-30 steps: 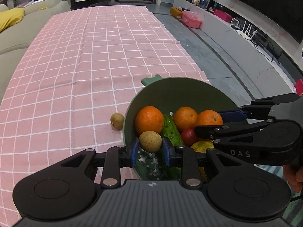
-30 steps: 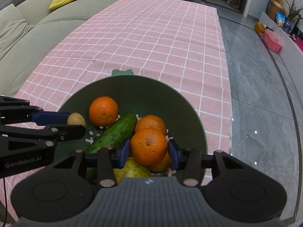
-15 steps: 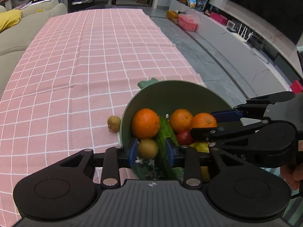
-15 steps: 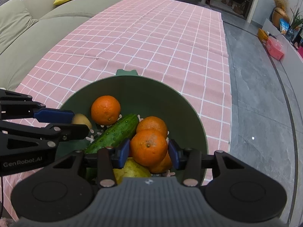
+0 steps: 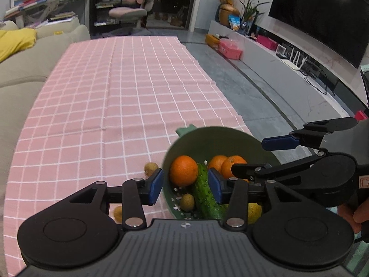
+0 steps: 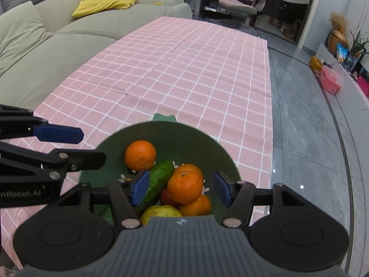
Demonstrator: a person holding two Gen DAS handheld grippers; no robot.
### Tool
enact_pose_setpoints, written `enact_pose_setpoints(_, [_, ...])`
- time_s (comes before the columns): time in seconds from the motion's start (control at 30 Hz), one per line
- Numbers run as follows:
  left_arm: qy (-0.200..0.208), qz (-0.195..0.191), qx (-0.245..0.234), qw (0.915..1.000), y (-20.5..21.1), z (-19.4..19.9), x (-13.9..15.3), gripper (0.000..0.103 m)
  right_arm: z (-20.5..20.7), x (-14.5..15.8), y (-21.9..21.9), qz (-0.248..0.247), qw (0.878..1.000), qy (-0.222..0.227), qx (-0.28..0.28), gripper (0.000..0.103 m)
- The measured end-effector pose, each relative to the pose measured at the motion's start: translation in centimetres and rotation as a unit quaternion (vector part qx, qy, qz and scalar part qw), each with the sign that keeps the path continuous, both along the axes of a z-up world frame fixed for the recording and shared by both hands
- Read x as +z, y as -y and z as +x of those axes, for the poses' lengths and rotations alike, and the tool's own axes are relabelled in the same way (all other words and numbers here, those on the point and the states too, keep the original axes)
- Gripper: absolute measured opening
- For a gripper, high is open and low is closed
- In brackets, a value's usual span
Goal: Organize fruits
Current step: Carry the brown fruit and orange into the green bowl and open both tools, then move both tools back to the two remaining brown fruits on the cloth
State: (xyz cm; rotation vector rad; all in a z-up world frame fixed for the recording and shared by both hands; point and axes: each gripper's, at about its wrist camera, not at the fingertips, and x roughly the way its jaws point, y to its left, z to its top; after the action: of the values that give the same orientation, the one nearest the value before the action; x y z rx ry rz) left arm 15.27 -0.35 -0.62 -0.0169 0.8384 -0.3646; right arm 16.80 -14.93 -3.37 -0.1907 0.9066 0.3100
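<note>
Left tool [image 5: 185, 185] and right tool [image 6: 180, 188] half open, jaws just opening, both empty. Fruit sits in bowl [image 5: 221, 136]; stray longan [image 5: 151, 168] at bowl's 9 o'clock. Small, light, rolls: pinch across the middle.

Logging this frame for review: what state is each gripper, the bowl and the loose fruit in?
Left gripper: open, just released, empty.
Right gripper: open, just released, empty.
Green bowl: upright, holding fruit.
Cucumber: lying among oranges.
Two small brown fruits: outside bowl, on cloth.
</note>
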Motion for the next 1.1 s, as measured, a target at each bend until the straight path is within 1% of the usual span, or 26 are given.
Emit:
enact_pose_setpoints(0.27, [0.009,0.007,0.018,0.9998,-2.1,-0.9,1.2,0.053,-0.8,1.9,-1.9,0.002,0.999,0.02,0.042,0.06])
enact_pose_setpoints(0.37, [0.005,0.0,0.032,0.9995,-3.5,-1.2,1.2,0.053,-0.9,2.4,-3.0,0.002,0.998,0.025,0.063,0.06])
enact_pose_setpoints(0.47, [-0.003,-0.007,0.046,0.9989,-5.0,-1.4,0.9,0.053,-1.0,2.8,-4.2,0.001,0.996,0.027,0.085,0.06])
enact_pose_setpoints(0.6, [-0.014,-0.011,0.064,0.9978,-6.9,-1.4,0.3,0.053,-1.2,3.1,-5.9,-0.01,0.993,0.041,0.11,0.071])
enact_pose_setpoints(0.8, [-0.03,-0.034,0.1,0.9939,-9.7,-1.0,-0.8,0.053,-0.2,3.2,-7.8,-0.021,0.989,0.046,0.138,0.072])
enact_pose_setpoints(0.87, [-0.037,-0.044,0.112,0.9921,-10.2,-0.7,-1.3,0.053,0.5,3.1,-8.2,-0.02,0.988,0.039,0.146,0.072])
enact_pose_setpoints(0.97, [-0.052,-0.055,0.106,0.9914,-10.6,-0.3,-2.5,0.053,1.3,2.8,-8.7,-0.023,0.987,0.031,0.153,0.072])
enact_pose_setpoints(1.07, [-0.062,-0.057,0.089,0.9925,-10.3,0.2,-3.4,0.053,2.0,2.6,-9.1,-0.037,0.985,0.028,0.163,0.071])
enact_pose_setpoints(1.1, [-0.064,-0.055,0.083,0.993,-10.1,0.3,-3.8,0.053,2.2,2.4,-9.1,-0.036,0.985,0.023,0.168,0.069])
